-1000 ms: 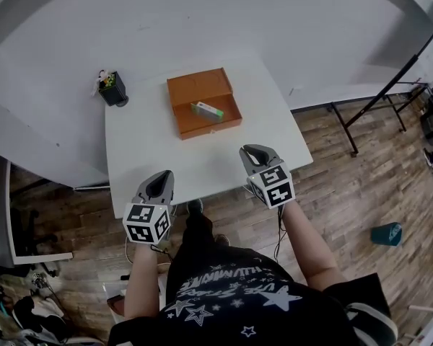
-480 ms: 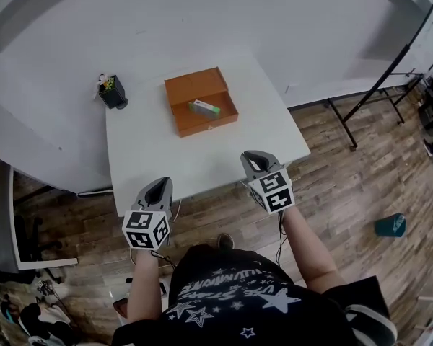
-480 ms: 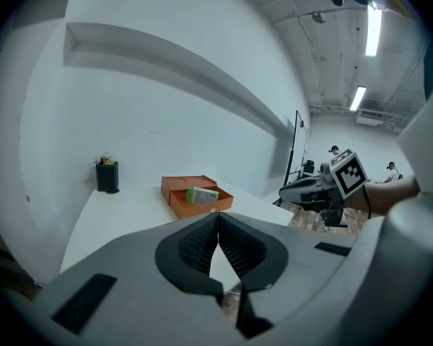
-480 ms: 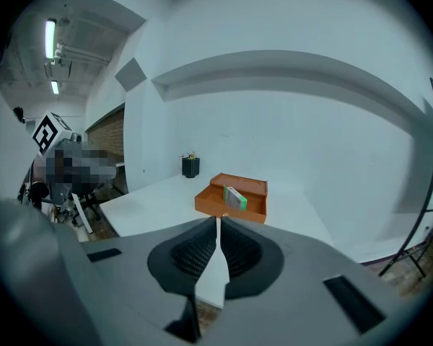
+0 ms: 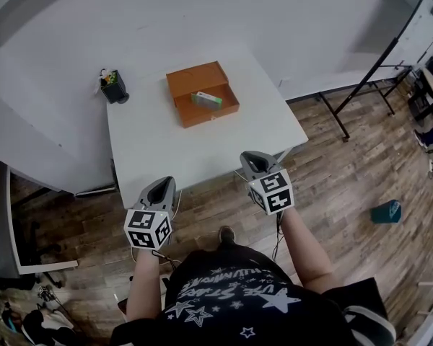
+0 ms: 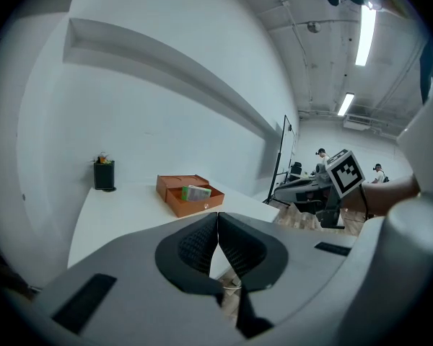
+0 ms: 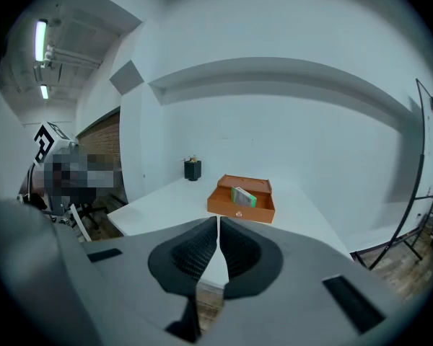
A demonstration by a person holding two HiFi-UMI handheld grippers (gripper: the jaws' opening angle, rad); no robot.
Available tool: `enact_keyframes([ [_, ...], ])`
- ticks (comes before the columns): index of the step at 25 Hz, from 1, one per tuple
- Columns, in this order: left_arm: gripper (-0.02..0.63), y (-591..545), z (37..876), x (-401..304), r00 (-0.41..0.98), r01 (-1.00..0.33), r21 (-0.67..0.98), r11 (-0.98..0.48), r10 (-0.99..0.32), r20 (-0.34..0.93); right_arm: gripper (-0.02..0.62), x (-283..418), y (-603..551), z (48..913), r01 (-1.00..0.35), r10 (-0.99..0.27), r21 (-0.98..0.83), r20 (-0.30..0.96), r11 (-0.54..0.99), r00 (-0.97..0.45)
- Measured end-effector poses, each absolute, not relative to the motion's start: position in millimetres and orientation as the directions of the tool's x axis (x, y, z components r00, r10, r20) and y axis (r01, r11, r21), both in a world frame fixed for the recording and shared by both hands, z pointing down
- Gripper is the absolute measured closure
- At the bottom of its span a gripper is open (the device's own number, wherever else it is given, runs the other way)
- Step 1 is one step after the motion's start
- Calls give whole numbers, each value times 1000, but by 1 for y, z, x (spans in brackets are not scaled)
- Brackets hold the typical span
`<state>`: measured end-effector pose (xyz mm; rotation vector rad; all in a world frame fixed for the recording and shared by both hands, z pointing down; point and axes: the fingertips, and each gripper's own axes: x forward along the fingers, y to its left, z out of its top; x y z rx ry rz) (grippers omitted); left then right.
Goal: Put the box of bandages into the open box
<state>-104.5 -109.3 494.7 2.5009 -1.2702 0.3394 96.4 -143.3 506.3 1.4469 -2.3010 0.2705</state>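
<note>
The orange open box [image 5: 202, 92] [image 6: 189, 194] [image 7: 242, 198] sits toward the far side of the white table [image 5: 159, 150]. A green and white box of bandages [image 5: 206, 99] [image 6: 195, 192] [image 7: 243, 196] lies inside it, tilted. My left gripper [image 5: 162, 186] [image 6: 218, 215] is off the table's near edge, over the floor, shut with nothing between its pads. My right gripper [image 5: 251, 158] [image 7: 217, 220] hovers at the near right edge of the table, also shut and empty, its jaws having just been closing. Both point toward the box from well short of it.
A black pen holder [image 5: 113, 86] [image 6: 103, 174] [image 7: 193, 169] stands at the table's far left corner. A white wall runs behind the table. Wooden floor lies around it, with a black stand [image 5: 375, 71] at the right and a teal bin [image 5: 385, 211] on the floor.
Both grippers have drawn back toward me from the table; the left now hangs over the floor. The right gripper's jaws have closed. The box and bandages have not moved.
</note>
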Motion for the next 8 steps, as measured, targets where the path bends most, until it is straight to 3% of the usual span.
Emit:
enact_keyframes([
  [8, 586, -77, 491, -130, 599, -795, 149, -588, -722, 348, 546, 70, -99, 503, -911, -824, 39, 444, 411, -352],
])
